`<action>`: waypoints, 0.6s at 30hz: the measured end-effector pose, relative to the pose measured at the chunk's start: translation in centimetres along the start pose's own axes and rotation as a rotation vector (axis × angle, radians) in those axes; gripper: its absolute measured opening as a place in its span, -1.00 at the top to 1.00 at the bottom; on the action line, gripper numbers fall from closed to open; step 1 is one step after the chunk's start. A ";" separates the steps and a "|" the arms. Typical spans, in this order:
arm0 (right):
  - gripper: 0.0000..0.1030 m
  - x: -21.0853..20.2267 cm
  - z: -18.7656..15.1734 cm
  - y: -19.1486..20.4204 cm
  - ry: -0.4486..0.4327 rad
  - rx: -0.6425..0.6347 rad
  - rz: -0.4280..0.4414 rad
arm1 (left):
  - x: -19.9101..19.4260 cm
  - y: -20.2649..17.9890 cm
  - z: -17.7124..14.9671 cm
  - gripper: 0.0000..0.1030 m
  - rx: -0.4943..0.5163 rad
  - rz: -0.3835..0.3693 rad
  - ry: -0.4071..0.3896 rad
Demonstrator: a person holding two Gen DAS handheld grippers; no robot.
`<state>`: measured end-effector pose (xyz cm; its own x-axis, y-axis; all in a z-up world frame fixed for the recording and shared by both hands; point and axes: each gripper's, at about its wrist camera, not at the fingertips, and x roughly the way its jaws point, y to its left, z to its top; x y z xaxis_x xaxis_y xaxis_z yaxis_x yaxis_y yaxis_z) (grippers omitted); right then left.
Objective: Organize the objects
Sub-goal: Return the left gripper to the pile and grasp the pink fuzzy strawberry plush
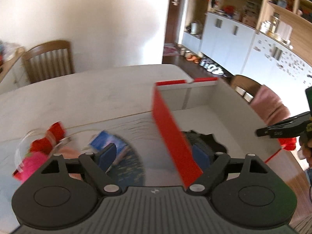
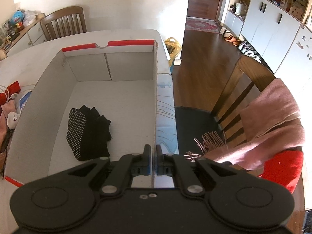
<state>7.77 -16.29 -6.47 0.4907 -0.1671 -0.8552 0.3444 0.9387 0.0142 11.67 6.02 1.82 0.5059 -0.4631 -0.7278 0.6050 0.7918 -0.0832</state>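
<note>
the right hand-held gripper (image 2: 153,160) is pinched tight on the right wall of the white and red cardboard box (image 2: 156,81), which sits at the right edge of the worktop (image 2: 25,58). a black dotted cloth (image 2: 87,130) lies inside the box. the left hand-held gripper (image 1: 154,154) is wide apart over the box's left wall, gripping nothing, with a blue packet (image 1: 103,138) on the worktop beside it.

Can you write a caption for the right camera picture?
Shut right hand-held gripper pinches the box wall; black socks inside.
</note>
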 end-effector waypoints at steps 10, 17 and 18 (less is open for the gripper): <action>0.94 0.0 0.2 0.3 0.003 0.008 -0.018 | -1.2 8.1 -2.4 -1.00 -0.075 0.163 -0.005; 0.94 0.1 0.4 0.6 0.007 0.010 -0.038 | 0.1 13.8 -4.5 -1.00 -0.148 0.274 0.026; 0.94 0.1 0.4 0.6 0.008 0.011 -0.042 | 0.4 14.4 -4.7 -1.00 -0.155 0.285 0.032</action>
<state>8.40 -15.83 -6.34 0.4692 -0.2035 -0.8593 0.3734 0.9275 -0.0158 17.67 19.08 -2.93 0.6207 -0.2029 -0.7574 0.3392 0.9404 0.0261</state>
